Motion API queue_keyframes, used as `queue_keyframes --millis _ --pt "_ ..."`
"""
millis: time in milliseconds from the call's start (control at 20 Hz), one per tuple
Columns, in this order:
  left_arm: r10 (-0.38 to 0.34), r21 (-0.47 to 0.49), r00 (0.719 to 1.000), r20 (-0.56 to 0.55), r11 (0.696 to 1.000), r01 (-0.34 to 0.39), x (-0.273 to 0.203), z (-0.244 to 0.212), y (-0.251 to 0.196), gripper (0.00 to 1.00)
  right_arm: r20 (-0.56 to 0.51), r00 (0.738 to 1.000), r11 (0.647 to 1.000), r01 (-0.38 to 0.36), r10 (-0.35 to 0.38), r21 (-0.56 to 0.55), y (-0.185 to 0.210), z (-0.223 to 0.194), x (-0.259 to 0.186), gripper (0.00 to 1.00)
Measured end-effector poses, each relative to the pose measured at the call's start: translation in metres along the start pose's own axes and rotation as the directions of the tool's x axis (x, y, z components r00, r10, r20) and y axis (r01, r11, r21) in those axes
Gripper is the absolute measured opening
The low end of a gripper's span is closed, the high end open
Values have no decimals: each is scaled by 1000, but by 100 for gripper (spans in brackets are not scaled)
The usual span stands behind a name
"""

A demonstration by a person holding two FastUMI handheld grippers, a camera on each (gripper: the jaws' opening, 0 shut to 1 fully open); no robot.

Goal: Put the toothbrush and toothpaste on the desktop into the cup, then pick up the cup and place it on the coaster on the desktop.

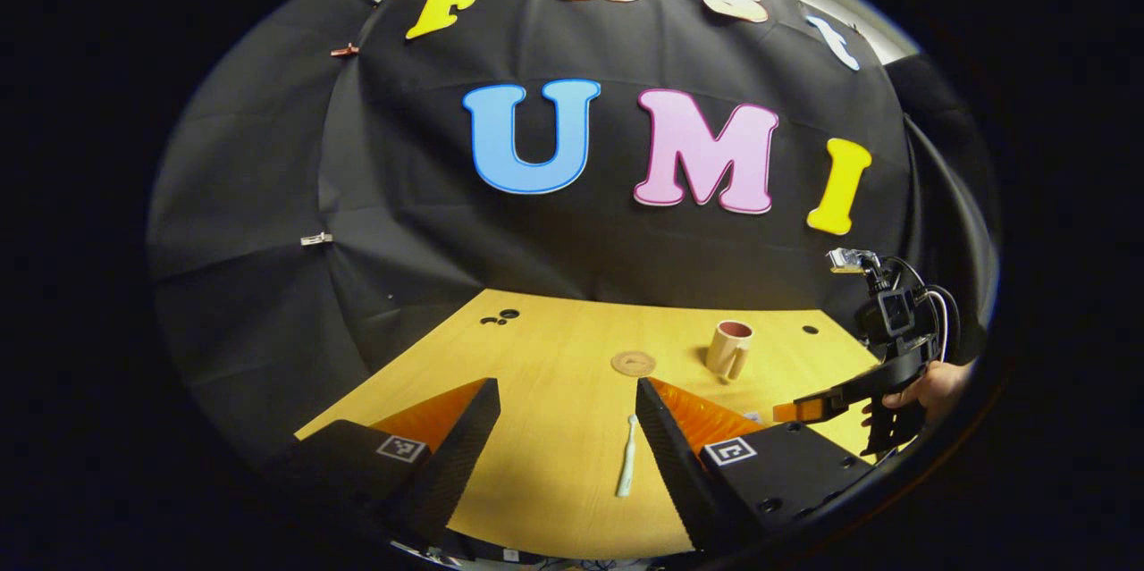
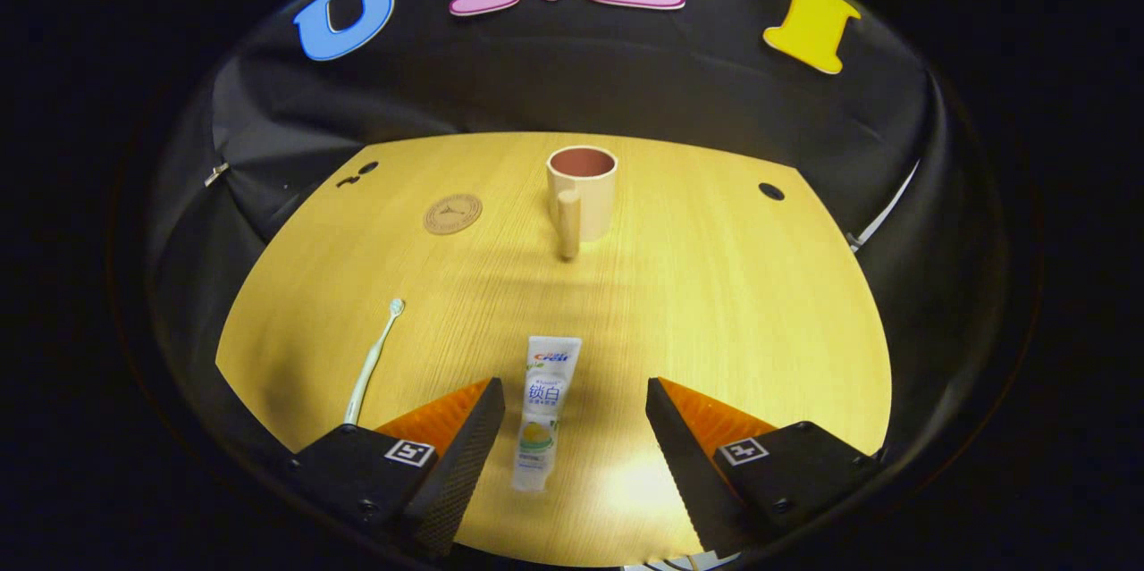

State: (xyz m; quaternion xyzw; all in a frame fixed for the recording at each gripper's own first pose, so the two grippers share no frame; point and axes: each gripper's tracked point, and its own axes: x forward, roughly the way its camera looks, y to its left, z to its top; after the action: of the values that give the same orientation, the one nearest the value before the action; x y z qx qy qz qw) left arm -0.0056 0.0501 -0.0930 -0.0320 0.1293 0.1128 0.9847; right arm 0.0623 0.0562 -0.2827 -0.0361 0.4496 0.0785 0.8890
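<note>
1. Two things still lay flat on the pale wooden desktop (image 2: 715, 303): the slim white toothbrush (image 2: 374, 361) and the white squeeze tube of toothpaste (image 2: 543, 410). Neither was in the beige, handled cup with the reddish inside (image 2: 581, 191), so I judged the task barely begun.
2. Your right gripper (image 2: 572, 437) had its fingers spread wide and holding nothing. The toothpaste lay just ahead, between the two fingers but nearer the left one. Its long axis ran almost straight away from you, along the fingers' own line, so a closing pinch would meet its flat sides.
3. Your left gripper (image 1: 567, 437) was likewise spread and empty. In the left gripper view the toothbrush (image 1: 627, 464) lay close beside the right finger, its length pointing roughly forward, brush head on the far end.
4. Each hand was therefore nearer to one item: right to the tube, left to the brush.
5. The cup stood upright farther back, handle turned towards the right gripper's camera. The round brown cork-like coaster (image 2: 452, 214) lay to its left, apart from it.
6. From the left gripper view you could also see the other gripper (image 1: 809, 410) off to the right, carried by a hand (image 1: 929, 388). The right gripper view gave you the toothpaste in full.
</note>
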Motion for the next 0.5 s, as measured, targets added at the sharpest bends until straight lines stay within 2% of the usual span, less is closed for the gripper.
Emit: queue_keyframes --millis 350,500 --pt "92 -40 993 -78 995 -95 0 -27 18 97 -148 989 998 -30 23 -49 11 -27 44 99" --pt "119 -7 988 -98 993 -120 2 -34 21 97 -188 982 996 -39 24 -77 16 -40 56 99"
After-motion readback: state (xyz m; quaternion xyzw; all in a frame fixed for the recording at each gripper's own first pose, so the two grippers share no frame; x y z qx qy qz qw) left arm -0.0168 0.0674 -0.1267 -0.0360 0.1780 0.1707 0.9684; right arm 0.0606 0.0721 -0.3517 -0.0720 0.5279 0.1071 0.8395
